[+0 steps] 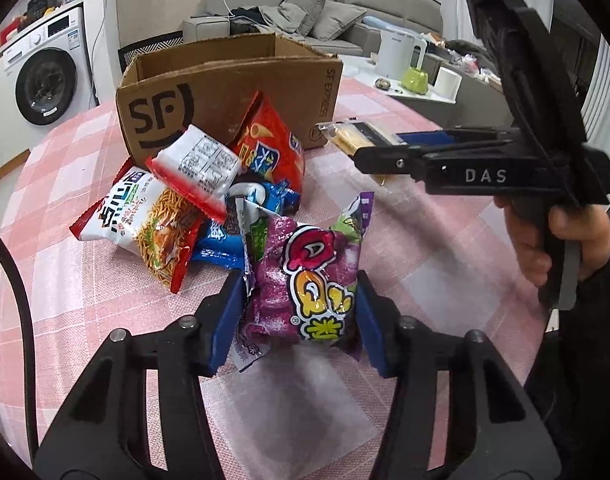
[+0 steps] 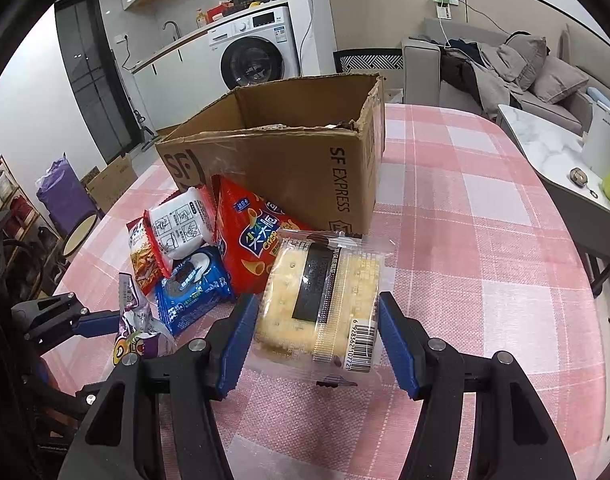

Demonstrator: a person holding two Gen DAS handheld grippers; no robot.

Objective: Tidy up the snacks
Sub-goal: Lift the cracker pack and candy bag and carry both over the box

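On the pink-checked counter (image 2: 485, 208), both grippers seem mid-pickup, the left gripper (image 1: 295, 312) with jaws clamped on a purple candy bag (image 1: 305, 276), the right gripper (image 2: 317, 340) gripping a cracker pack (image 2: 317, 296), so next comes lifting each into the cardboard box (image 2: 289, 160), whose inside is mostly hidden.

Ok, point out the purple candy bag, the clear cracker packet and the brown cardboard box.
Purple candy bag (image 1: 305, 280), left wrist view, printed front.
Clear cracker packet (image 2: 317, 300), right wrist view, middle of wrapper.
Brown cardboard box (image 2: 281, 168), right wrist view, front wall.
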